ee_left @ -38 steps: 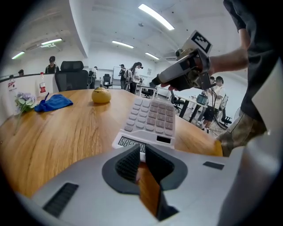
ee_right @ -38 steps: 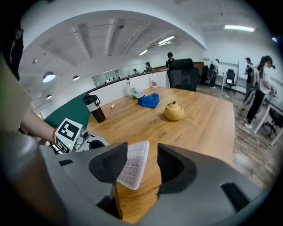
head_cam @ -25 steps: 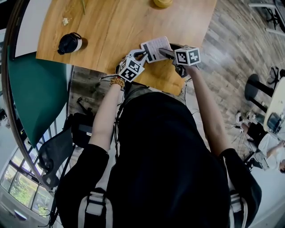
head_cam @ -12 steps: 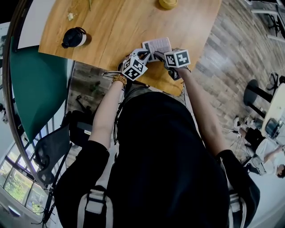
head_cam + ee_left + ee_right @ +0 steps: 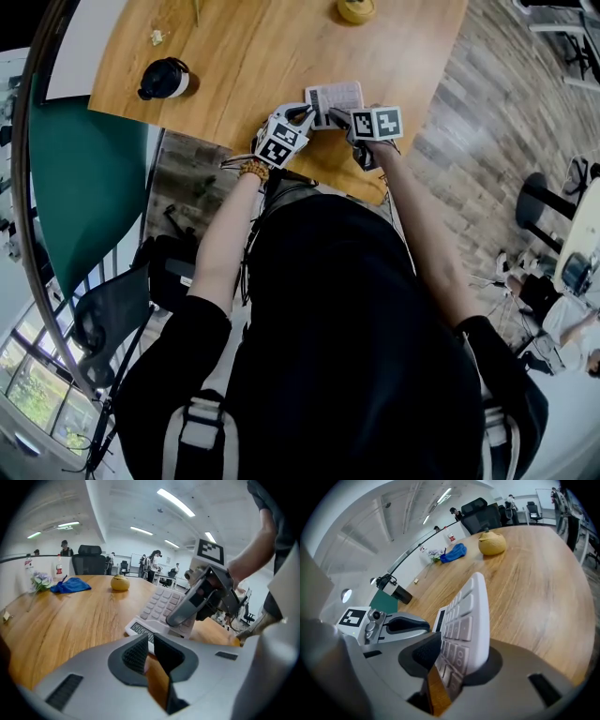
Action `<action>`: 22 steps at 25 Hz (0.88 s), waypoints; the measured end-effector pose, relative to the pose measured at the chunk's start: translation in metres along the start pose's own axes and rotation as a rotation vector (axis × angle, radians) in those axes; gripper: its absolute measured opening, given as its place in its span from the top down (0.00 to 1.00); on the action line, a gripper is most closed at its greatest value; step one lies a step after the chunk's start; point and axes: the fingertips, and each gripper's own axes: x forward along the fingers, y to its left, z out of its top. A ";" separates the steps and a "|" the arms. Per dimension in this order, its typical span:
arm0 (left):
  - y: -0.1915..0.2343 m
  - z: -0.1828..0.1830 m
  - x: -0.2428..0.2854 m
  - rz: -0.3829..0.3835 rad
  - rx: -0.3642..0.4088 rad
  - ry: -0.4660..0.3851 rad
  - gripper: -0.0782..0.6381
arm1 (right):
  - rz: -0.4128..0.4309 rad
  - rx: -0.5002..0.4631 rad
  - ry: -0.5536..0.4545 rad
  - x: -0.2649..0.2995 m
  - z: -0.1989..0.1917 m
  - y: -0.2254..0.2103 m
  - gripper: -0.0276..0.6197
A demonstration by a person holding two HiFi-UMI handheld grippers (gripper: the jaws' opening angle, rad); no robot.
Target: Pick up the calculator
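Note:
The white calculator [image 5: 335, 97] is held tilted just above the wooden table [image 5: 244, 56], near its front edge. My left gripper [image 5: 307, 114] is at its left end; in the left gripper view its jaws [image 5: 151, 641] pinch the calculator's [image 5: 164, 604] display edge. My right gripper [image 5: 339, 117] comes from the right. In the right gripper view the calculator [image 5: 466, 620] stands on edge between the jaws of my right gripper [image 5: 457, 660], which are closing and pressing on its keys and back. One of the right gripper's fingers [image 5: 187, 609] lies over the keypad.
A black bottle [image 5: 164, 80] stands at the table's left. A yellow round object [image 5: 356, 9] sits at the far edge, and a blue cloth [image 5: 453, 552] lies beyond it. A green panel [image 5: 84, 178] flanks the table's left side. Office chairs and people are far behind.
My right gripper has shifted left onto the calculator and its jaws have come together around it. The left gripper has stayed at the calculator's left end.

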 end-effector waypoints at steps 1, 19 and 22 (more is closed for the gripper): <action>0.005 0.002 -0.004 0.013 -0.020 -0.009 0.84 | -0.005 0.007 -0.005 -0.001 0.001 0.000 0.74; 0.045 0.051 -0.035 0.134 0.019 -0.121 0.84 | -0.026 0.051 -0.025 -0.013 0.013 -0.003 0.79; 0.045 0.061 -0.039 0.137 0.020 -0.142 0.84 | -0.033 0.042 -0.026 -0.015 0.016 -0.004 0.79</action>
